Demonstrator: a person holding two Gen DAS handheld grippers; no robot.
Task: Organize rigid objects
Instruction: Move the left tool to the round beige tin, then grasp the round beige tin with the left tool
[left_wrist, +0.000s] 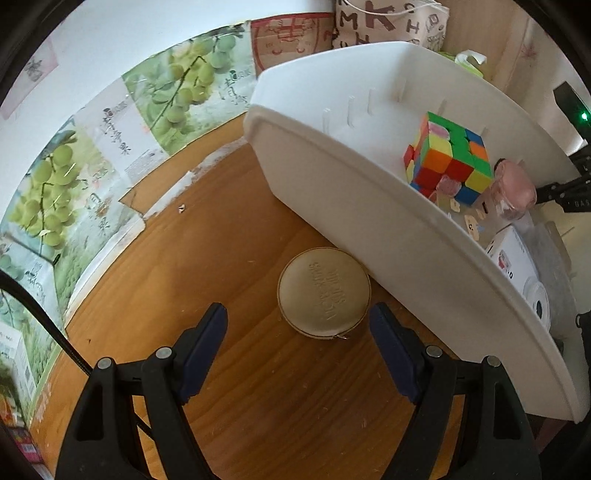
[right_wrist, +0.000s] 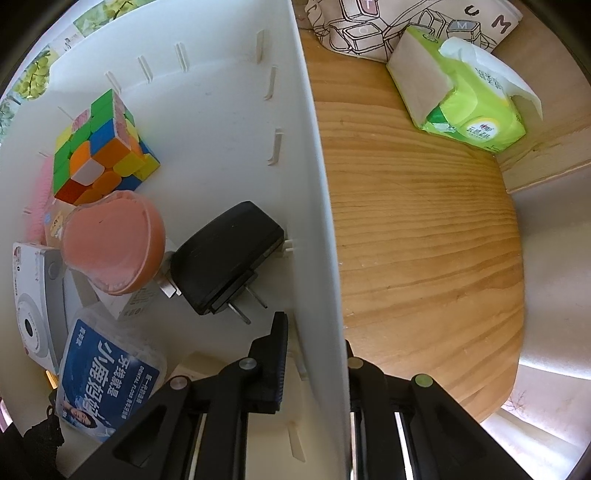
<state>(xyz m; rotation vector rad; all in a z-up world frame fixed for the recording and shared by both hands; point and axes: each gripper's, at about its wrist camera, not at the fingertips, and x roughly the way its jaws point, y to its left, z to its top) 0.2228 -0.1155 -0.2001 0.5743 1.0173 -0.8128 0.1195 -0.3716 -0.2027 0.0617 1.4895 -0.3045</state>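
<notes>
The left gripper hangs with its jaws spread wide above a round beige zip case, which lies flat on the wooden table at lower centre of the left wrist view, just beside the near wall of the white bin and not yet between the pads. The risk here is the tight fit: the right-hand finger has almost no room between the case and the bin wall, so a descent could land on the rim or shove the case aside; the low, domed lid may also squirt out of a shallow pinch. The right gripper straddles the bin's side wall at lower centre of the right wrist view, jaws narrow, one finger inside and one outside; whether the pads actually press the wall I cannot tell, and if they let go the bin could shift when the case is dropped in. Inside sit a colour cube, a pink heart-shaped box, a black charger, a white camera and a floss pack. The tabletop is warm grained wood; grape-print boxes line the upper left, and a green tissue pack sits upper right.
</notes>
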